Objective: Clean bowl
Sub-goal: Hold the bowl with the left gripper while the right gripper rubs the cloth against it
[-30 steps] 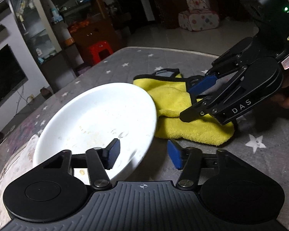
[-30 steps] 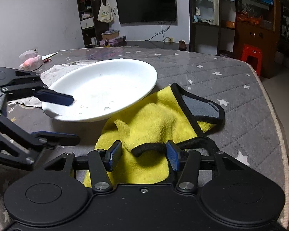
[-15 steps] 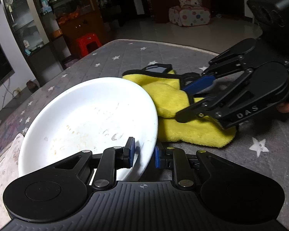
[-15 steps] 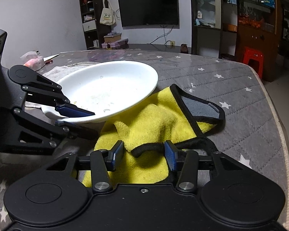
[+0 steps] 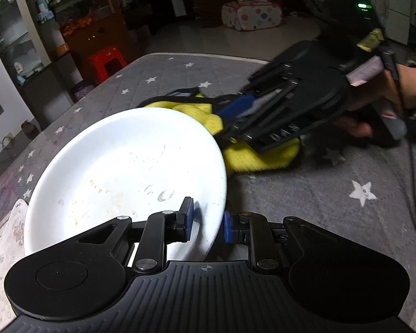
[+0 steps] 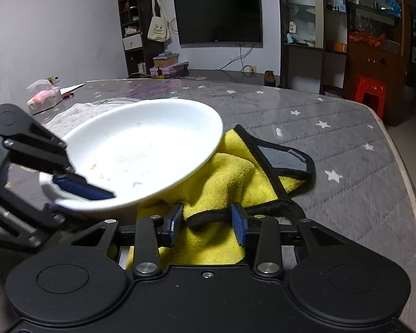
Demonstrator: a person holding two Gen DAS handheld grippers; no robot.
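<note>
On starred table: one white bowl, one yellow cloth, two tools.

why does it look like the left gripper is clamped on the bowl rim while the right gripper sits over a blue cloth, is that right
Not quite: the cloth is yellow with black trim, not blue; only the finger pads are blue. The right wrist view shows it. The rest holds: the left gripper is clamped on the bowl rim, and the right gripper sits over the cloth.

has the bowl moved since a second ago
Yes. The bowl, gripped at its rim by the left tongs, has tipped up, its far edge now overlapping more of the yellow cloth.
</note>
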